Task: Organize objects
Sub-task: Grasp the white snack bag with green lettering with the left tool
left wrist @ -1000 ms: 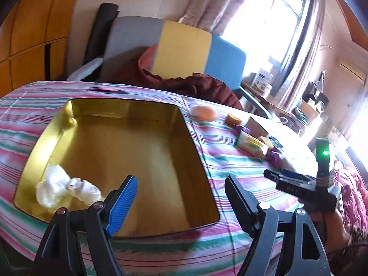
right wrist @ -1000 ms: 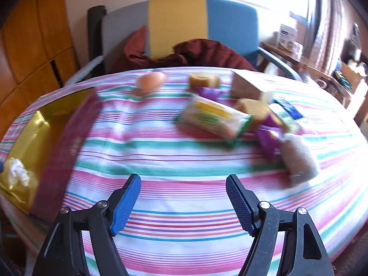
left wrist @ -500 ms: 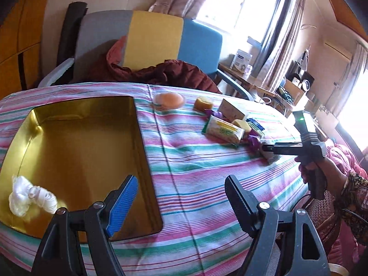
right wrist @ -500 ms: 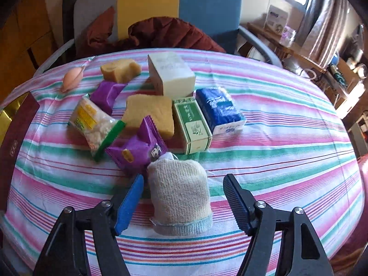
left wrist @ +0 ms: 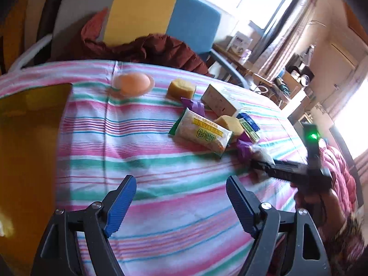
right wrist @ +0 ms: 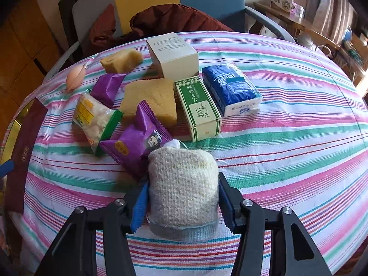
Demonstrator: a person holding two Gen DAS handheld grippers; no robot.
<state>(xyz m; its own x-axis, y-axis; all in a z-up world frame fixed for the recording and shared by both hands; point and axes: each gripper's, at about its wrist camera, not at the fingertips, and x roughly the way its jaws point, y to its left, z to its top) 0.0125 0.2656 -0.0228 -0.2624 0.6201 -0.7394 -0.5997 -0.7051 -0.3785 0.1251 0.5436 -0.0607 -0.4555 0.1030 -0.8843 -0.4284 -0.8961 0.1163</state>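
A cream knitted roll [right wrist: 182, 184] lies on the striped tablecloth [right wrist: 287, 138], at the near edge of a pile of packets. My right gripper [right wrist: 181, 197] straddles it, its jaws closing and both blue pads touching the roll's sides. In the left wrist view the same gripper [left wrist: 264, 164] shows at the right, held by a hand [left wrist: 310, 197]. My left gripper [left wrist: 181, 204] hovers over bare cloth, jaws opening wide, nothing between them. A gold tin [left wrist: 27, 138] sits at the left.
The pile holds a yellow-green snack pack [left wrist: 202, 133], purple packets [right wrist: 135, 142], yellow sponges [right wrist: 151, 96], a white box [right wrist: 174, 55], a green box [right wrist: 197, 108] and a blue tissue pack [right wrist: 232, 89]. A peach egg-shaped thing [left wrist: 133, 82] lies apart. A chair with a dark red jacket [left wrist: 147, 48] stands behind.
My left gripper swung right, from over the gold tin to the cloth beside it. My right gripper reached the knitted roll and its jaws narrowed onto its sides.
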